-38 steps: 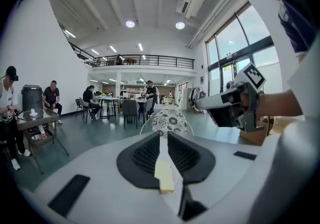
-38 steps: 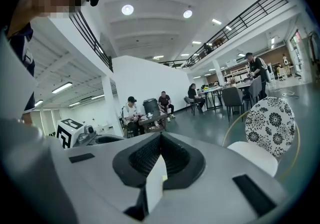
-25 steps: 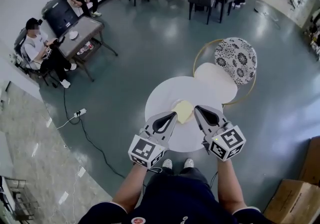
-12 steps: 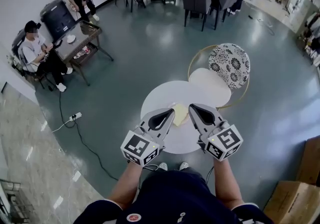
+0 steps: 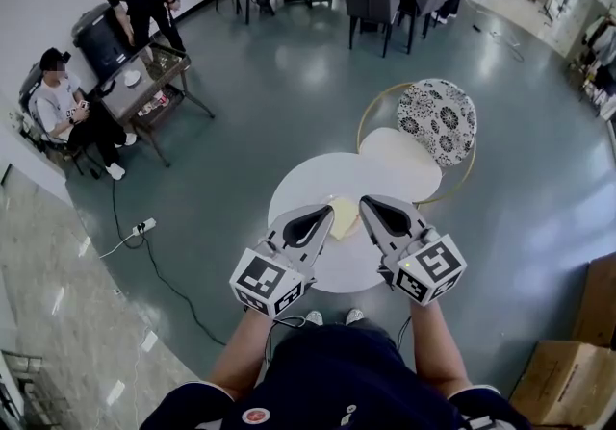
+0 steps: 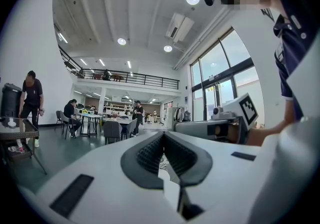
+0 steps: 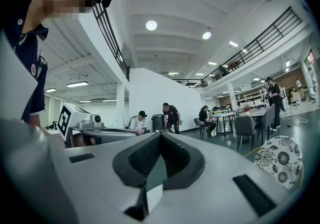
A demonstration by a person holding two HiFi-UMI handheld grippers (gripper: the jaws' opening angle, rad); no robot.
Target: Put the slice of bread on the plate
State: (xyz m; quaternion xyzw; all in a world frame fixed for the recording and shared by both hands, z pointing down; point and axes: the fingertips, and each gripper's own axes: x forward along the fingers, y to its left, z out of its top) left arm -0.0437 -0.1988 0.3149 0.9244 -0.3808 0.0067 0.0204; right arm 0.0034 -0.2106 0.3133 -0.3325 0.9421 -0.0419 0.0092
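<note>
Left claw (image 5: 328, 218) pressed together, empty | right claw (image 5: 367, 204) pressed together, empty | bread (image 5: 345, 215) flat on bench (image 5: 308, 183), below and between both tips, left tip seemingly nearer | plate not made out

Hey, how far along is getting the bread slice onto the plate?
Done: unclear. The bread slice lies on the round white table; no plate can be made out under it. In hand: nothing. The left tool and right tool are shut, empty, flanking it. Left: confirm or make the placement.
</note>
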